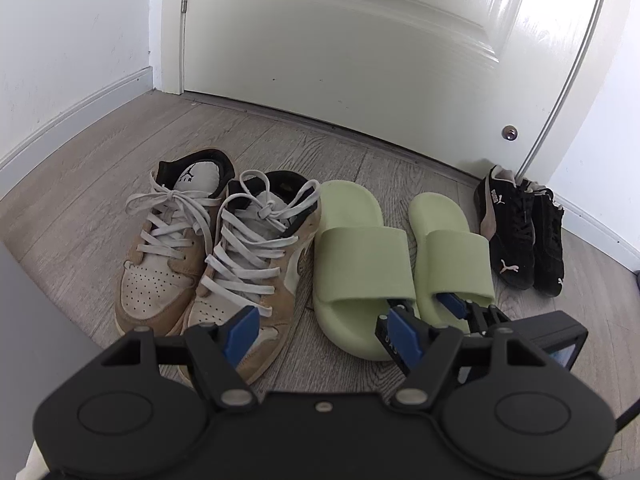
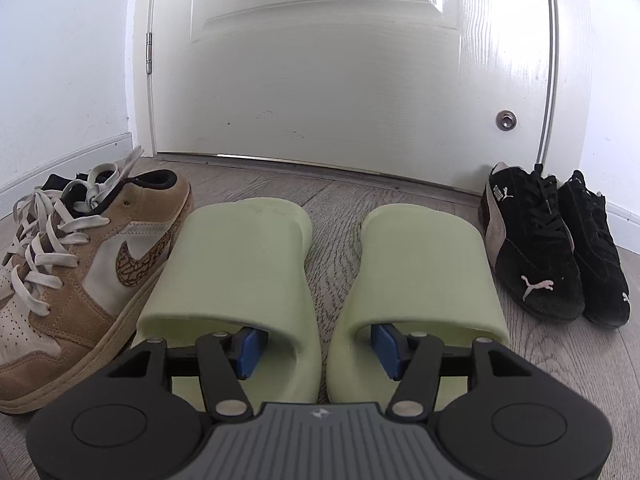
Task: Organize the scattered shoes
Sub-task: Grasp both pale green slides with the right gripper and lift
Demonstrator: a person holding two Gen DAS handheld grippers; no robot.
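Two pale green slides [image 2: 236,256] [image 2: 424,264] lie side by side on the wood floor, toes toward me. My right gripper [image 2: 318,346] has one blue pad under each slide's strap, so the slides' inner edges sit between its fingers. A gap shows beside each pad, so it is open. In the left wrist view the left slide [image 1: 356,264] and the right gripper [image 1: 424,304] show low at the right. My left gripper [image 1: 322,328] hovers open and empty over the toe of a tan sneaker [image 1: 256,264].
The tan and white sneaker pair [image 2: 80,280] stands left of the slides. A black sneaker pair [image 2: 536,252] stands at the right by the white door [image 2: 340,80]. A grey panel [image 1: 24,320] rises at the near left. White skirting [image 1: 72,112] runs along the walls.
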